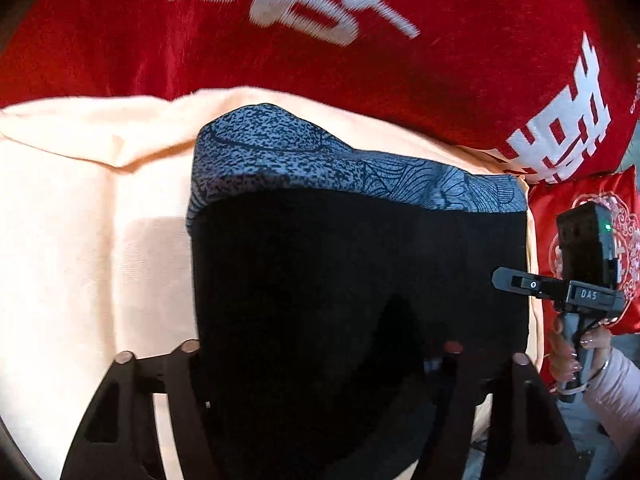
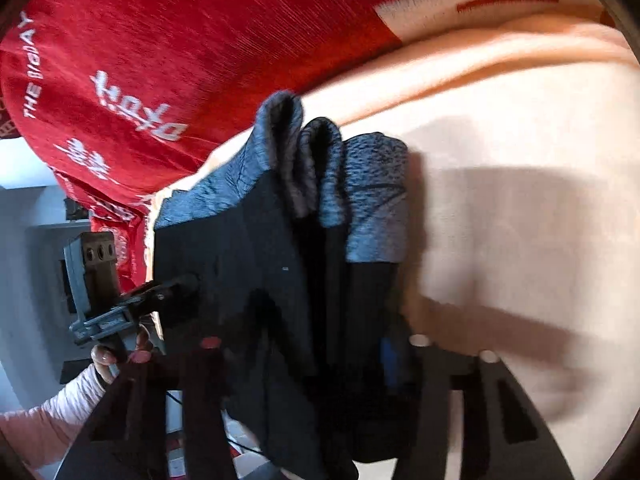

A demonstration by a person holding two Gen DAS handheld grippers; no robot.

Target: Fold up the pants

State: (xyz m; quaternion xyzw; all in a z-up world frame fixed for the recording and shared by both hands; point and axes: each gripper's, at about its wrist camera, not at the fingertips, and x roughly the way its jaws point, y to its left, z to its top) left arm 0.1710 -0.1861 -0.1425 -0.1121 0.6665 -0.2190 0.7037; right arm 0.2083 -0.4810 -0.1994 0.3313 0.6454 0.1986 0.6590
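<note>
My left gripper (image 1: 320, 354) and right gripper (image 2: 348, 346) each pinch the pants (image 1: 352, 280) at opposite edges — spreading them flat above the sheet (image 1: 80, 220) for folding.

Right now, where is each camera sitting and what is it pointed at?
Left wrist: on the left claw, looking down over the black pants on the cream sheet; right claw and hand at the right edge.
Right wrist: on the right claw, same pants; left claw at the left.
Shared: pants, sheet, red blanket.
</note>
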